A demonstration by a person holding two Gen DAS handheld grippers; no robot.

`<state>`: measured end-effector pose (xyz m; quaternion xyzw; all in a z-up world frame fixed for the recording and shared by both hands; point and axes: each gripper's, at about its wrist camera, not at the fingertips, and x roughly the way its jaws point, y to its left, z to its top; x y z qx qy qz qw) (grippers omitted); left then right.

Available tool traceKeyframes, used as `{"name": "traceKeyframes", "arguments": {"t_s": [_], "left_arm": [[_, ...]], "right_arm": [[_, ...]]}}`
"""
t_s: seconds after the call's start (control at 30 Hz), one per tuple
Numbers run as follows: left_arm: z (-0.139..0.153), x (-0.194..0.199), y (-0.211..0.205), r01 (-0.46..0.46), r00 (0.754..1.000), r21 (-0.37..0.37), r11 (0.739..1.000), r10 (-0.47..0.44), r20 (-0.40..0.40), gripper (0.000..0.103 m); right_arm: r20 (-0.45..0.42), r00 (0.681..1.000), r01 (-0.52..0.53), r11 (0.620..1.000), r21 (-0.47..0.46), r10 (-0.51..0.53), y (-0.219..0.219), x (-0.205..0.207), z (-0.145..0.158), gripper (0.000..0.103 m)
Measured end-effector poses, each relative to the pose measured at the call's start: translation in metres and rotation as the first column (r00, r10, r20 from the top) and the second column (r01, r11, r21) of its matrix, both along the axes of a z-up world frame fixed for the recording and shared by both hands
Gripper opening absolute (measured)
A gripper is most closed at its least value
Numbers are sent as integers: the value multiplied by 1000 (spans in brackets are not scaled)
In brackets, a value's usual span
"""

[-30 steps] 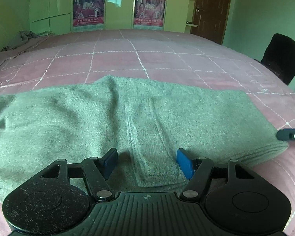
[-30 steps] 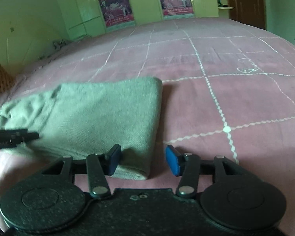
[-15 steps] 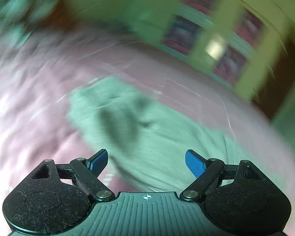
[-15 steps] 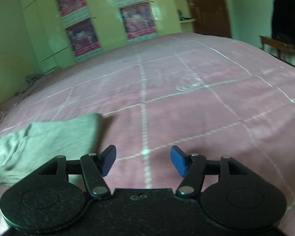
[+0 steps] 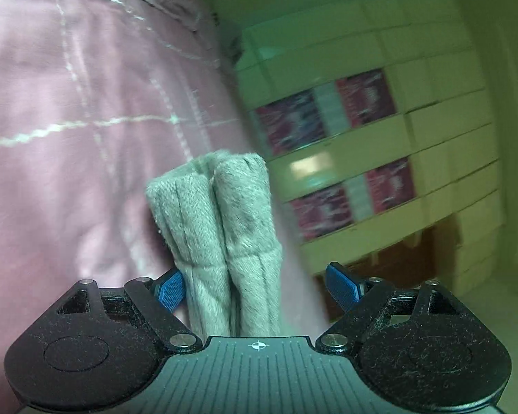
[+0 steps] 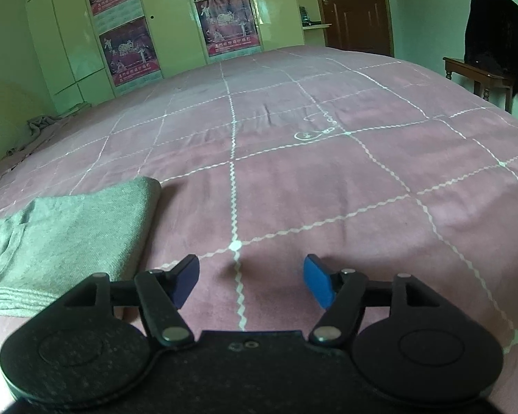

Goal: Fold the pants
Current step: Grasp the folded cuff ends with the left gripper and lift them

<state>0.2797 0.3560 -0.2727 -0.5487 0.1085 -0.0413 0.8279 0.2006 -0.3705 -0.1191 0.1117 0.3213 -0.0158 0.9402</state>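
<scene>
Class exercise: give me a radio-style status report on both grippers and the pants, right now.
Left gripper open, folded pants' end between its jaws, not clamped. Right gripper opening, empty, over the pink bedspread beside the pants. Nothing in the way.

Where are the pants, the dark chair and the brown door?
pants [image 6: 69, 227], right wrist view, top of the folded cloth.
dark chair [image 6: 497, 34], right wrist view, black backrest.
brown door [image 6: 355, 3], right wrist view, door panel.
</scene>
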Motion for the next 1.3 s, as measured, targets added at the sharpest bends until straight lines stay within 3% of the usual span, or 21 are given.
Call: {"name": "traceKeyframes", "arguments": {"t_s": [0.1, 0.17, 0.23, 0.3, 0.4, 0.57, 0.6, 0.63, 0.67, 0.7, 0.87, 0.97, 1.07, 1.13, 1.23, 1.3], "left_arm": [[-1, 8, -6, 81, 990, -97, 992, -69, 122, 85], [3, 7, -11, 138, 979, -66, 988, -126, 162, 85], [-4, 15, -14, 121, 990, -21, 992, -120, 70, 84], [-6, 26, -18, 109, 994, 32, 994, -109, 2, 75], [-3, 39, -19, 103, 995, 97, 990, -101, -27, 74], [-3, 57, -9, 92, 996, 81, 992, -90, -21, 73], [-2, 62, -10, 95, 995, 97, 991, -93, -29, 70], [-1, 65, -10, 91, 995, 118, 989, -85, -54, 54], [2, 59, -11, 82, 994, 129, 988, -71, -89, 28], [1, 61, -10, 69, 990, 129, 989, -52, -130, 22], [25, 53, -19, 60, 984, 239, 969, -17, -179, 16], [53, 40, -31, 69, 992, 284, 956, -36, -119, 16], [92, 41, -47, 99, 995, 339, 935, -95, -30, 16], [124, 45, -67, 140, 988, 407, 902, -151, -6, 16], [166, 61, -109, 213, 969, 538, 816, -246, -11, 16], [186, 71, -142, 252, 955, 621, 742, -296, -34, 16]], "right_arm": [[-8, 1000, -5, 1000, -20, 5, 4, 0, 0, 69], [-11, 1000, -13, 999, -41, 13, 8, 1, 0, 69], [-9, 1000, -18, 998, -54, 17, 10, 1, -1, 70], [-8, 1000, -17, 998, -56, 17, 9, 2, -4, 72], [-11, 1000, -21, 997, -76, 20, 14, 6, -5, 73], [-6, 999, -41, 997, -61, 41, 8, 6, 2, 71], [-3, 999, -37, 998, -52, 37, 5, 6, 3, 71], [0, 1000, -28, 999, -42, 28, 1, 5, 5, 71], [2, 1000, -15, 999, -33, 15, -3, 5, 6, 71], [4, 1000, -3, 1000, -25, 3, -8, 5, 7, 71], [-6, 997, 79, 996, 28, -79, -35, 12, 6, 71], [4, 995, 100, 994, 40, -100, -47, 14, 6, 71], [14, 993, 112, 992, 56, -113, -59, 14, 3, 71], [19, 991, 133, 988, 79, -135, -66, 12, -3, 71], [33, 986, 158, 977, 146, -164, -77, 6, -11, 71], [50, 984, 158, 972, 176, -170, -80, 3, -10, 71]]}}
